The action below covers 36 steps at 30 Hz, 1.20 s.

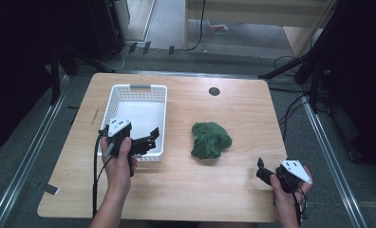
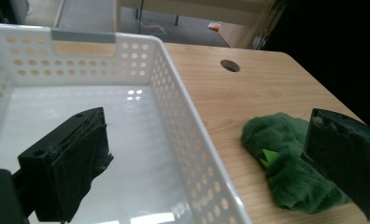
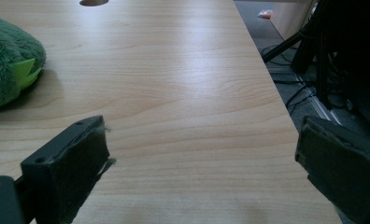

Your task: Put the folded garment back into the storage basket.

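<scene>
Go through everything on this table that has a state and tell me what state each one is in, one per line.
White perforated basket: upright, empty, on the table's left half.
Green plush toy: lying crumpled on the table right of the basket, held by nothing.
Left gripper: open, jaws astride the basket's right wall, holding nothing.
Right gripper: open, over bare wood near the table's right front corner, holding nothing.
Round cable hole: open, nothing passing through it.

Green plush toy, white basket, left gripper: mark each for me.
green plush toy [image 1: 210, 139], high view, middle of its furry body.
white basket [image 1: 139, 87], high view, far rim by the grey handle.
left gripper [image 1: 152, 137], high view, midway between its open jaws, over the basket's near right corner.
</scene>
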Available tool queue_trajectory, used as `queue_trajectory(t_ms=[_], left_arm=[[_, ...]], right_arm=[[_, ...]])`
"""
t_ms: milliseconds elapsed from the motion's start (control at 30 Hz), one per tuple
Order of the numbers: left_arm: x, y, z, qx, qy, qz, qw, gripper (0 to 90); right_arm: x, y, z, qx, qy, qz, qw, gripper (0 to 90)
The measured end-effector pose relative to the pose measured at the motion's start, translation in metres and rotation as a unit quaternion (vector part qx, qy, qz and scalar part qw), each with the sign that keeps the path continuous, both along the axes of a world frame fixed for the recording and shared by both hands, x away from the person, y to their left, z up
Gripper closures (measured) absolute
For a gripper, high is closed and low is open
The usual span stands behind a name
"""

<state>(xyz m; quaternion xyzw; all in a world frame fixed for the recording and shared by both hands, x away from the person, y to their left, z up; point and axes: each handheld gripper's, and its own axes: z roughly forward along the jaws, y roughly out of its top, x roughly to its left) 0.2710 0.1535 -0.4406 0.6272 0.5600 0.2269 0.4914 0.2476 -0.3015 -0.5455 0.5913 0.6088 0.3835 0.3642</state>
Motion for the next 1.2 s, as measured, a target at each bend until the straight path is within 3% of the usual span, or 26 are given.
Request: queue_trajectory(t_ms=[233, 500, 833, 1200], left_arm=[[0.008, -0.026, 0.001, 0.000, 0.009, -0.026, 0.9996, 0.9], [0.018, -0.070, -0.004, 0.013, 0.028, -0.064, 0.9975, 0.9], [0.025, -0.104, -0.010, 0.025, 0.045, -0.078, 0.9956, 0.9], [0.037, -0.144, -0.022, 0.045, 0.070, -0.100, 0.9916, 0.0]], right_arm=[[0.001, 0.000, 0.000, 0.001, 0.002, 0.001, 1.0000, 2.9], [0.001, -0.001, 0.000, 0.002, 0.002, 0.002, 1.0000, 2.9], [0.001, -0.002, 0.000, 0.010, 0.004, 0.003, 0.9999, 2.1], [0.001, -0.002, 0.000, 0.008, 0.004, 0.007, 0.9999, 0.9]])
